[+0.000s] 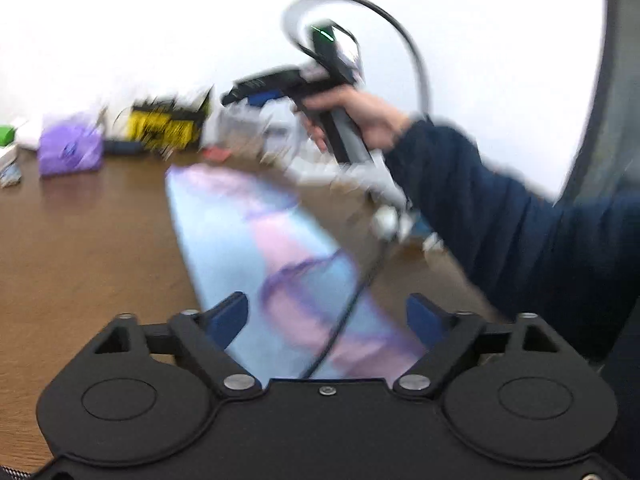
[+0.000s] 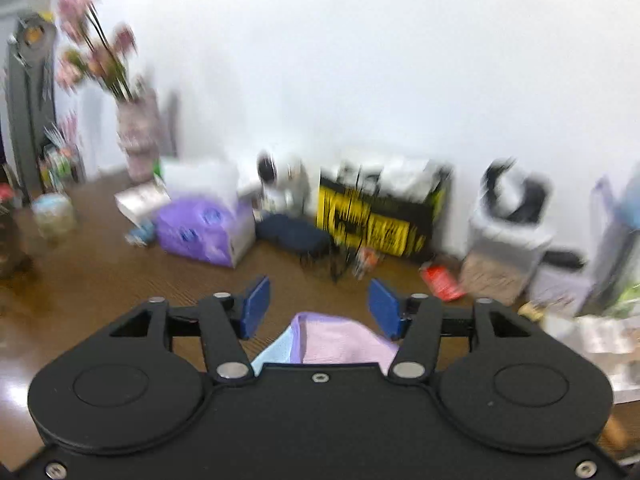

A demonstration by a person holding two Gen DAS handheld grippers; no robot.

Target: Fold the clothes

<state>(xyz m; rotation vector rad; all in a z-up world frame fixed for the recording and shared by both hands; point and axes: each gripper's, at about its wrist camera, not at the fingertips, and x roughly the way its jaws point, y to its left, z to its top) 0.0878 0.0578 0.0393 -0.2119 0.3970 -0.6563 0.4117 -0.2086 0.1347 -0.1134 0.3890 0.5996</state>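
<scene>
A light blue, pink and purple garment [image 1: 276, 256] lies folded in a long strip on the brown table [image 1: 88, 248]. My left gripper [image 1: 326, 312] is open and empty above its near end. The right gripper [image 1: 240, 94] is held up in the air above the garment's far end by a hand in a dark sleeve; both views are blurred. In the right wrist view my right gripper [image 2: 320, 306] is open and empty, with the garment's pink and blue edge [image 2: 332, 340] just below and behind the fingers.
Along the far table edge by the white wall stand a purple package [image 2: 200, 232], a yellow and black box [image 2: 376, 220], a dark pouch [image 2: 292, 236], a red packet [image 2: 440, 280] and a vase of flowers [image 2: 136, 136]. A black cable [image 1: 344, 308] hangs over the garment.
</scene>
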